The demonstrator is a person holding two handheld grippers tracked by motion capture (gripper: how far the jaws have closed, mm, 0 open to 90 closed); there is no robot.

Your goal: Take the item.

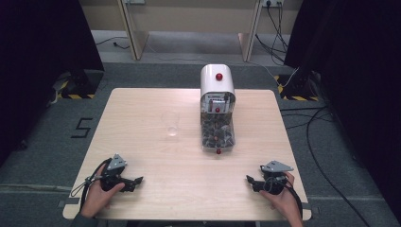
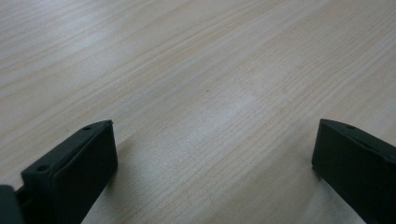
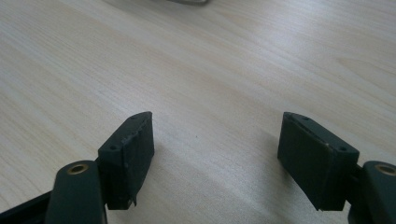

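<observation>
The left gripper (image 1: 136,181) and right gripper (image 1: 249,180) rest near the front edge of the light wooden table (image 1: 142,104), jaws spread wide, holding nothing. Nearest ahead, at the table's middle, stands a small clear glass cup (image 1: 170,124): probably light, rigid, slippery and fragile; grip its wall across the middle, gently. Just beside it, toward the rear edge, stands a white-domed clear dispenser (image 1: 217,113) of dark pieces, with red knobs.
</observation>
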